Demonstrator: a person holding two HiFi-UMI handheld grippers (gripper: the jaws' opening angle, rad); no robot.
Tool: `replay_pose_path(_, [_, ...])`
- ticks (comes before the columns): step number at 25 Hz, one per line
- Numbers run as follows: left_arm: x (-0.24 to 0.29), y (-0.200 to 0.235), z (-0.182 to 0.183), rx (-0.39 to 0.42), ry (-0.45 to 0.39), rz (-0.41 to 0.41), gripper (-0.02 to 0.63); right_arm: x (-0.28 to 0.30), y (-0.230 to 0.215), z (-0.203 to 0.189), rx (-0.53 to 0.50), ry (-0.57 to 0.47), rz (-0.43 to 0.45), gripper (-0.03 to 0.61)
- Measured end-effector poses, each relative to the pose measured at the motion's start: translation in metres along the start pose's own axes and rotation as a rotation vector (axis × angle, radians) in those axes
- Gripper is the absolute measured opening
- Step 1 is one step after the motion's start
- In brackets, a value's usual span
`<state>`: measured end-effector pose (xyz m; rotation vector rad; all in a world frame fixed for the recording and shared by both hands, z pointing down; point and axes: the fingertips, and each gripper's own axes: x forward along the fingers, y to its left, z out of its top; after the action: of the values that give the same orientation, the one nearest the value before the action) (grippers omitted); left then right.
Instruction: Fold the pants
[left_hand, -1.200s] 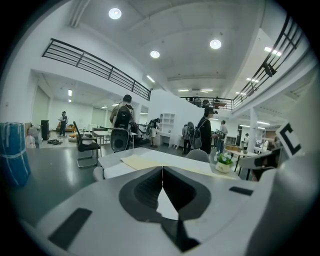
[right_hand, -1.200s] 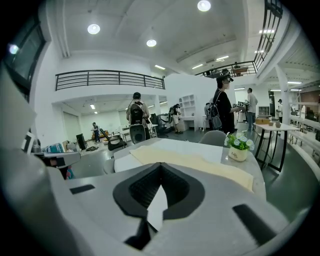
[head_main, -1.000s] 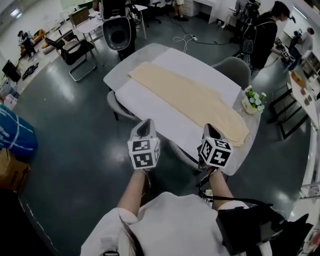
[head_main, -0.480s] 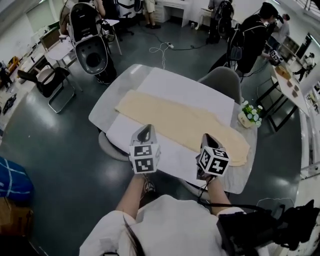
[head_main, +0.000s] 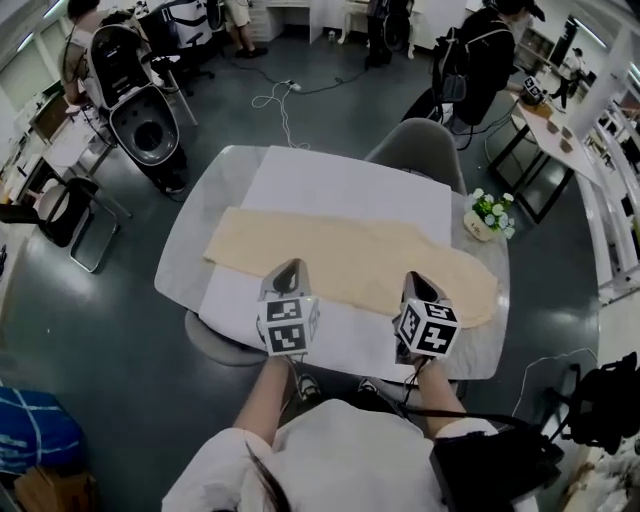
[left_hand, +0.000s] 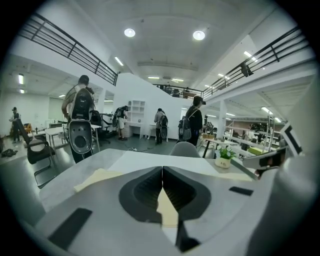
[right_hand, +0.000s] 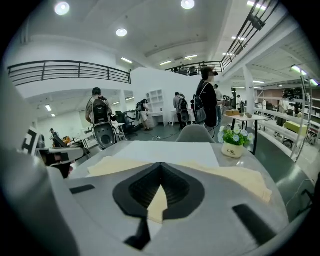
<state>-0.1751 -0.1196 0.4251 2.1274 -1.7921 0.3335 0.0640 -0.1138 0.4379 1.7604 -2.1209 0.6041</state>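
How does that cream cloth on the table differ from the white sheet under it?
The pants are cream; the white sheet is plain white. The pants form a long narrow strip across the table; the white sheet is a broad rectangle. The pants lie on top, both ends reaching past the white sheet. Both lie flat.

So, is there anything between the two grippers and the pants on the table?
Nothing visible. The pants lie flat and uncovered on the white sheet, just ahead of the left gripper and the right gripper. The flower pot stands beside their right end, out of the way.
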Motion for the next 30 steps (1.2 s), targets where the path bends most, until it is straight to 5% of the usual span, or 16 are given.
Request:
replay_pose_path(8, [0.043,-0.089,0.000,0.093,0.030,-0.183,0.009,-0.032,-0.082,-0.011,0.095,-0.005,-0.164,-0.008])
replay_pose_path(21, [0.085,-0.333,-0.051,0.259,0.141,-0.615,0.009,-0.148,-0.265,-0.082,0.323,-0.021,-0.560,-0.008])
replay_pose_path(30, [0.094,-0.450,-0.112,0.391,0.243,-0.757,0.009,-0.167,-0.340,-0.142,0.417,0.033,-0.629,-0.008])
